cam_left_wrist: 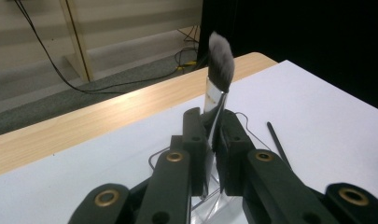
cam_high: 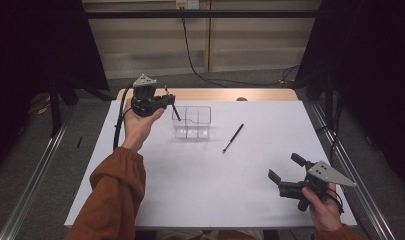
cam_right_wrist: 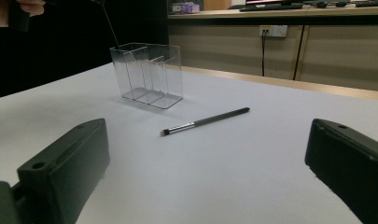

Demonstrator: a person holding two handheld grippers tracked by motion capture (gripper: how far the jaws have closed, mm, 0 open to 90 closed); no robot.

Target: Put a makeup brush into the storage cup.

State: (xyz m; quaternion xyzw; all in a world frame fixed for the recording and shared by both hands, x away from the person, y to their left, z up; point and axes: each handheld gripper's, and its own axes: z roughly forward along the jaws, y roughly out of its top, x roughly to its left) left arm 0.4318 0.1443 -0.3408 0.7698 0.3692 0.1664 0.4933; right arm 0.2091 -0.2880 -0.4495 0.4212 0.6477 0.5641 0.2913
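My left gripper (cam_high: 169,98) is held up at the table's far left, shut on a makeup brush (cam_high: 175,111). The brush handle slants down into the left end of a clear plastic organizer (cam_high: 192,123). In the left gripper view the jaws clamp the silver ferrule, and the grey bristles (cam_left_wrist: 221,58) stick up past my left gripper (cam_left_wrist: 210,123). A second, thin black brush (cam_high: 233,137) lies flat on the white tabletop, right of the organizer. My right gripper (cam_high: 285,167) rests low at the near right, open and holding nothing. Its view looks toward the thin brush (cam_right_wrist: 205,121) and the organizer (cam_right_wrist: 147,74).
The white table top (cam_high: 200,185) ends in a wooden strip (cam_high: 215,94) at the far side. Metal rails run along the floor on both sides. A black cable (cam_high: 190,55) hangs down the back wall. Dark curtains stand left and right.
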